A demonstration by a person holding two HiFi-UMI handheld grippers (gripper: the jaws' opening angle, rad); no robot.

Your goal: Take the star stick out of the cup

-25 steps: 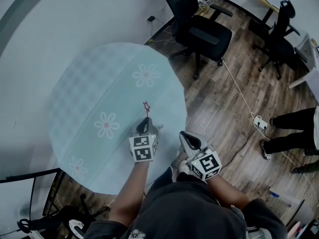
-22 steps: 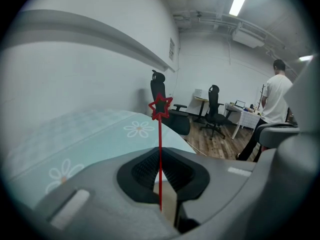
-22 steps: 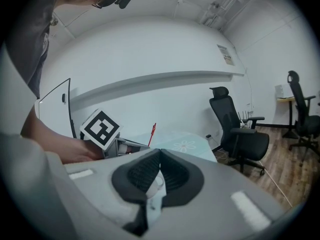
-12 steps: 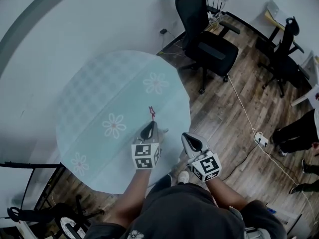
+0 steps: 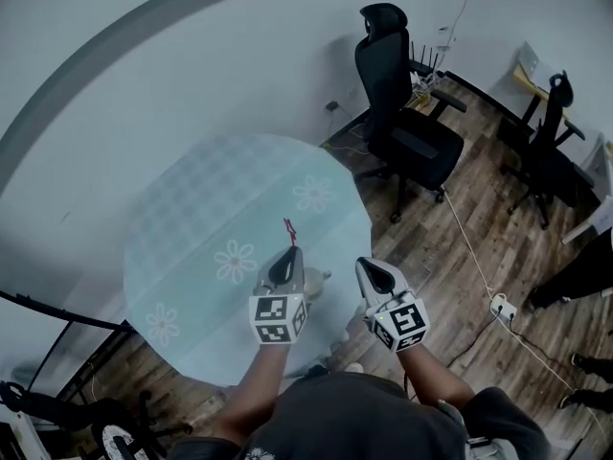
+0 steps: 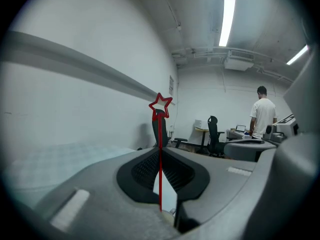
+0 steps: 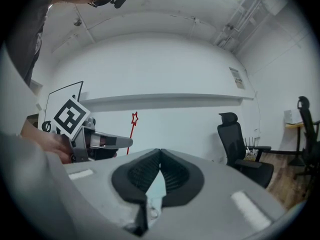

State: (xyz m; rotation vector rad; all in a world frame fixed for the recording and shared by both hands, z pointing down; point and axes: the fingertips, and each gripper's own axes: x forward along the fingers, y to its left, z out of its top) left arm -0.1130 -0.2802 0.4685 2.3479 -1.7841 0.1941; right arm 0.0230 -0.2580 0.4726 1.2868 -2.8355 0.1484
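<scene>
My left gripper (image 5: pixel 284 258) is shut on the thin red star stick (image 5: pixel 289 231), which stands upright above the table. In the left gripper view the stick (image 6: pixel 160 149) runs up between the closed jaws of that gripper (image 6: pixel 161 153) to its outline star. A pale cup (image 5: pixel 315 282) shows partly, just right of and below the left gripper; the stick's lower end is hidden. My right gripper (image 5: pixel 375 269) hovers beside it past the table's right edge, shut with nothing in it (image 7: pixel 160 152). The right gripper view shows the left gripper (image 7: pixel 107 142) and the stick (image 7: pixel 132 128).
The round table (image 5: pixel 192 218) carries a pale blue cloth with flower prints. A black office chair (image 5: pixel 402 132) stands behind it on the wood floor, another chair (image 5: pixel 548 142) at the far right. Cables and a power strip (image 5: pixel 500 307) lie on the floor. A white wall curves behind.
The left gripper still grips the star stick and has lifted it slightly from the cup. The head view has tilted up, so table and grippers sit lower in the picture. The right gripper stays shut.
</scene>
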